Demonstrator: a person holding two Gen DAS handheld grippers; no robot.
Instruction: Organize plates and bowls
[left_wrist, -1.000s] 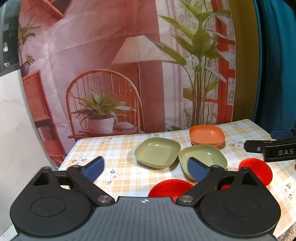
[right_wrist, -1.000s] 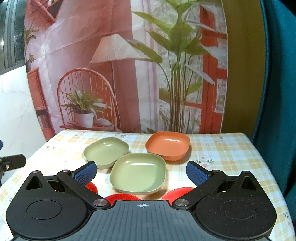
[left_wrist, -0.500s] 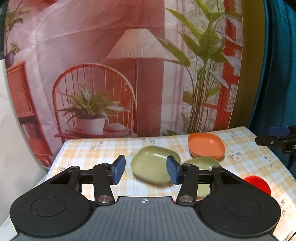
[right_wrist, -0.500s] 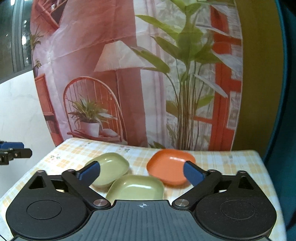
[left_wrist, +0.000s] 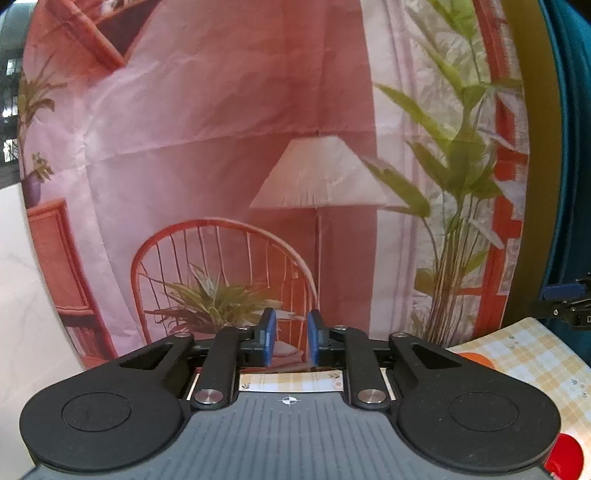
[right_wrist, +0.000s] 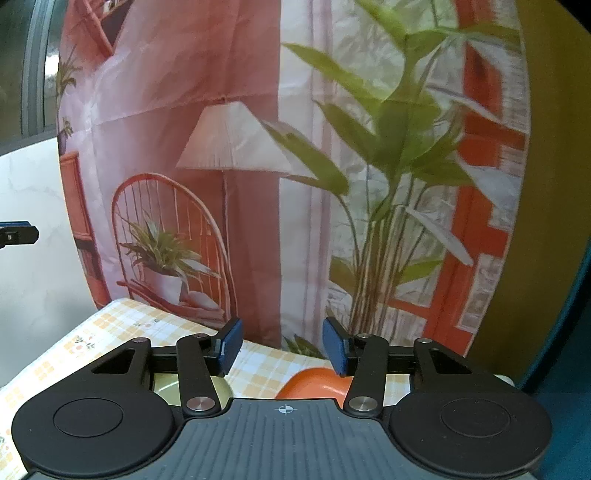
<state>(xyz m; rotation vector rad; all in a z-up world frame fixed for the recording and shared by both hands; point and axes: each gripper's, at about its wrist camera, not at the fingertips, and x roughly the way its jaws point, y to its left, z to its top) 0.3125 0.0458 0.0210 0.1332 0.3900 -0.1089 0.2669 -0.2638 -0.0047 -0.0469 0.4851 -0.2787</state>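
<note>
left gripper (left_wrist: 289, 341) jaws closing, empty, right gripper (right_wrist: 282, 347) likewise, orange bowl (right_wrist: 314, 382) half hidden

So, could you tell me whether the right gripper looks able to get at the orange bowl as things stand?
Probably yes. The right gripper holds nothing, its jaws closing on air, and the orange bowl sits just below and ahead on the table with nothing over it. The jaws would need reopening and lowering first.

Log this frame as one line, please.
left gripper: closing, empty | right gripper: closing, empty | orange bowl: on table, untouched
</note>
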